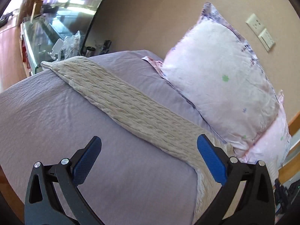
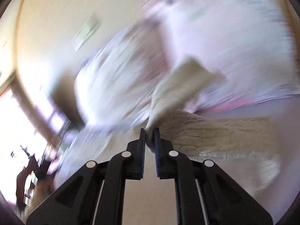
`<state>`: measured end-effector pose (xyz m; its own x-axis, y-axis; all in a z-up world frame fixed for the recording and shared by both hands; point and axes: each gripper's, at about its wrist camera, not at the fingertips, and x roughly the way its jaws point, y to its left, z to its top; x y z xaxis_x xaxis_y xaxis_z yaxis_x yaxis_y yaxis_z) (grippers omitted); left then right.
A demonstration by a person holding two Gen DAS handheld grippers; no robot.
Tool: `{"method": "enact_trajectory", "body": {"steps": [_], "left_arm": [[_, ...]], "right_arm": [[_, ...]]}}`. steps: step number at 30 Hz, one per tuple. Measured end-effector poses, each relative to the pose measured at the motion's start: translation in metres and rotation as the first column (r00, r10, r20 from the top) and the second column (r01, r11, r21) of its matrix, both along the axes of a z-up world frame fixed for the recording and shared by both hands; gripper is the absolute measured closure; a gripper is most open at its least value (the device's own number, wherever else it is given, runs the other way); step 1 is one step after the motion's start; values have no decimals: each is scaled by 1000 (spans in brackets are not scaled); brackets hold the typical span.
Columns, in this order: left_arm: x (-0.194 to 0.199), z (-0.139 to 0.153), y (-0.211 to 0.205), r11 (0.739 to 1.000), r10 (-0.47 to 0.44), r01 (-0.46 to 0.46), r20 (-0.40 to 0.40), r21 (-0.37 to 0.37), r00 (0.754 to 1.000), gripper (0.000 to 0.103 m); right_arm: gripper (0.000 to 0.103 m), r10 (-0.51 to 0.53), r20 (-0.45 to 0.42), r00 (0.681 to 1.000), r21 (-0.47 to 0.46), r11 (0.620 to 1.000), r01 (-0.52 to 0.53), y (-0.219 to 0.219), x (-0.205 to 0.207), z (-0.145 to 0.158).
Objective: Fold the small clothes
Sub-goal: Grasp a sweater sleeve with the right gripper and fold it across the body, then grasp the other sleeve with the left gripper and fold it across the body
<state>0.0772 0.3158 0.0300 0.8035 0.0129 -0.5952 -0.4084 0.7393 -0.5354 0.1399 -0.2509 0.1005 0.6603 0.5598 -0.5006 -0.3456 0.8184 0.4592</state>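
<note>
Lavender bedsheet point(image 1: 46, 112) carries a cream cable-knit garment point(image 1: 121, 101) lying flat in a long strip beside a floral pillow point(image 1: 215, 71). Left gripper point(image 1: 148, 150) hovers above, jaws wide apart. Right wrist view, blurred: right gripper point(image 2: 149, 131) is clamped on a lifted knit fold.
</note>
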Motion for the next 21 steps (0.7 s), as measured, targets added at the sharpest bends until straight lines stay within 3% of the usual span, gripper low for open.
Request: {"method": "enact_trajectory", "body": {"steps": [1, 2, 3, 5, 7, 13, 16, 17, 18, 19, 21], "left_arm": [[0, -2, 9, 1000, 23, -23, -2, -11, 1000, 2], [3, -6, 21, 998, 47, -47, -4, -36, 999, 5], [4, -10, 31, 995, 67, -67, -9, -72, 998, 10], [8, -18, 49, 984, 90, -92, -15, -153, 996, 16], [13, -26, 66, 970, 126, -131, -36, -203, 991, 19], [17, -35, 101, 913, 232, -225, -21, -340, 972, 37], [16, -47, 120, 863, 294, -282, -38, -419, 955, 68], [15, -52, 126, 845, 306, -298, -54, -443, 950, 90], [15, -56, 128, 839, 311, -307, -66, -449, 948, 95], [16, -53, 127, 846, 308, -307, -71, -437, 949, 95], [24, -27, 107, 912, 270, -269, -42, -311, 962, 96]], "right_arm": [[83, 71, -23, 997, -11, 997, -71, 26, -3, -7], [69, 118, -33, 992, -27, 992, -119, 47, -9, -11], [57, 127, -23, 992, -37, 991, -128, 54, -14, -11], [43, 88, 31, 996, -70, 994, -86, 51, -26, -6], [38, 29, 57, 998, -87, 996, -24, 32, -36, -1], [30, -153, 12, 988, -59, 986, 154, -52, -50, -5], [29, -211, -13, 977, -16, 977, 211, -81, -58, -12], [29, -221, -16, 975, -4, 975, 221, -85, -59, -15], [28, -229, -19, 973, 4, 973, 229, -89, -60, -17], [28, -235, -21, 972, 6, 972, 235, -92, -62, -19], [28, -242, -21, 970, 4, 970, 242, -99, -68, -22]]}}
